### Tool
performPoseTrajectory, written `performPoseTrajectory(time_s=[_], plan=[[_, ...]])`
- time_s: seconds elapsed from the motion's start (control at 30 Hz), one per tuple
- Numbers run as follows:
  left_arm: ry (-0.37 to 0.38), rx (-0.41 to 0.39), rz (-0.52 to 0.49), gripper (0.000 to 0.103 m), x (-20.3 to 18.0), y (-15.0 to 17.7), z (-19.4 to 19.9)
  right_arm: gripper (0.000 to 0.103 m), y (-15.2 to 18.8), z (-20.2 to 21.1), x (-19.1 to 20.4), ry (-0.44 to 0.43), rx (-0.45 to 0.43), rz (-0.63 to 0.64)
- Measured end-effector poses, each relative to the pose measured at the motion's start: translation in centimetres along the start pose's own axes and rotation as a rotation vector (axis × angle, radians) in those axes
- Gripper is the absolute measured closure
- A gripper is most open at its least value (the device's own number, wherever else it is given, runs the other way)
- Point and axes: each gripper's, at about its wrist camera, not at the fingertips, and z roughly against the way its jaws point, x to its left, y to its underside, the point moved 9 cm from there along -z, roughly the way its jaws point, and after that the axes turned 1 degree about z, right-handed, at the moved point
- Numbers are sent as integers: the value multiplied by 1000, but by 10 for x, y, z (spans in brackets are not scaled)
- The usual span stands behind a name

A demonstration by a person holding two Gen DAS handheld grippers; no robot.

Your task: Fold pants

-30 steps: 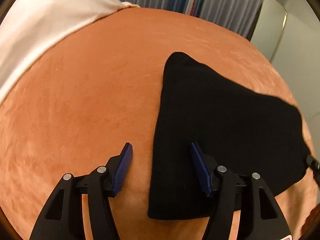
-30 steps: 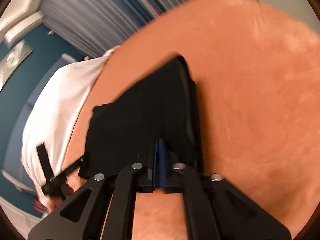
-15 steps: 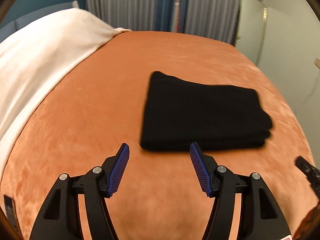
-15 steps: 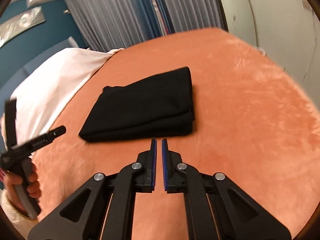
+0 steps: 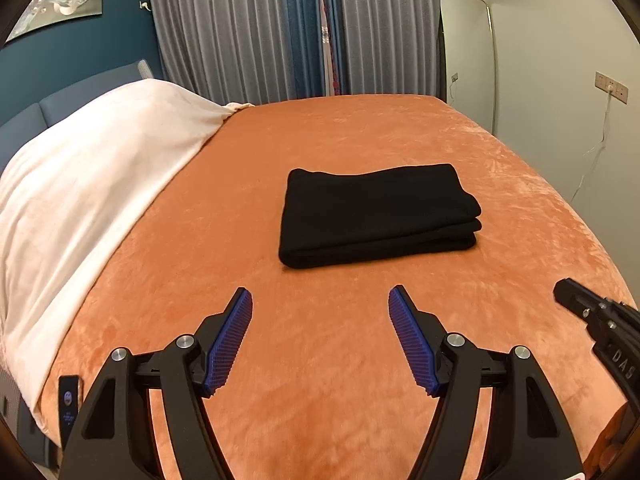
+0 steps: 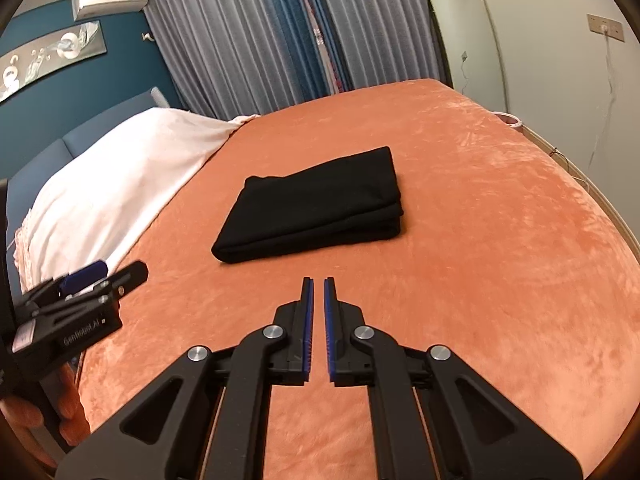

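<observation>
My left claw [image 5: 320, 300] has just been opening, nothing between its jaws; my right claw [image 6: 317, 282] is nearly together, empty. The folded black fabric pants [image 5: 376, 214] lie on the orange plush bed [image 5: 360, 128]. Only the right view shows my hand [image 6: 24, 420].

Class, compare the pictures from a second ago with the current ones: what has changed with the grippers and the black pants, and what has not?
Both grippers have pulled back from the pants. The right gripper, earlier clamped on the cloth, has let go and is shut, empty. The left gripper has just been opening, nothing between its jaws. The pants, lifted at one side before, now lie folded flat. The orange blanket and white bedding are unchanged.
</observation>
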Motion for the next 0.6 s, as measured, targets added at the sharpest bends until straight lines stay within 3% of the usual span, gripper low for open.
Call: performPoseTrajectory(time_s=[0.3, 0.6], plan=[[-32, -50, -20, 31, 0, 18, 39, 97, 17, 28, 10, 4, -11, -15], [-28, -45, -1, 26, 3, 39, 58, 97, 31, 53, 27, 26, -27, 26]])
